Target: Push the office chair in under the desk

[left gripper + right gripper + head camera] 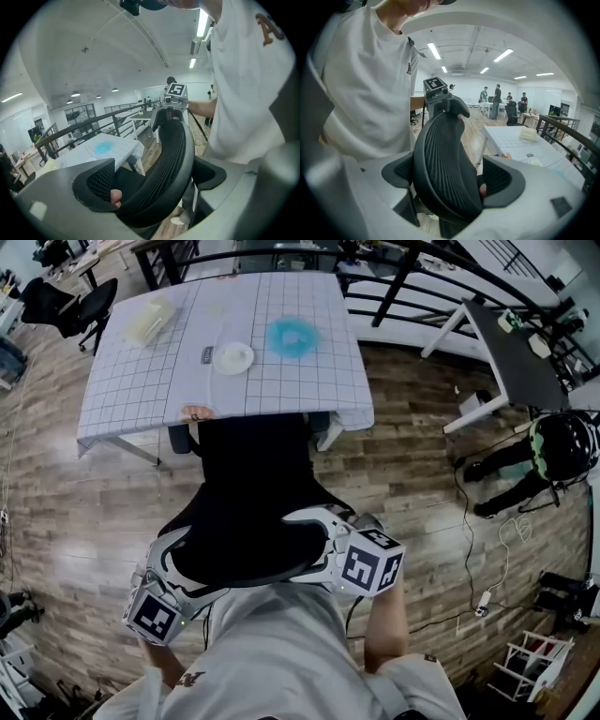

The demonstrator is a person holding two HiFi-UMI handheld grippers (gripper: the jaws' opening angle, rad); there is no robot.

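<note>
**A:** Black mesh, that's the backrest (246, 568) of the office chair (253, 484), and both tools have hold of it. The left gripper (154, 183) and the right gripper (450, 183) are each clamped over its top rim, one per side. The front of the seat is already tucked under the desk (281, 385); the rest sticks out toward the person.

**B:** Then I'd push level and even with both hands. If one side leads, the chair will probably swivel off line. Aim the force forward, not down, or the back may just recline.

**A:** Anything on top that could get knocked?

**B:** There's a white dish (232, 357) mid-desk, which looks empty to me. There's also a pale yellow box (150, 322) toward the far left corner — can't tell what's in it. The blue thing (292, 337) beside the dish doesn't read as a container. I'd ease off at the end so a bump doesn't rattle them.
</note>
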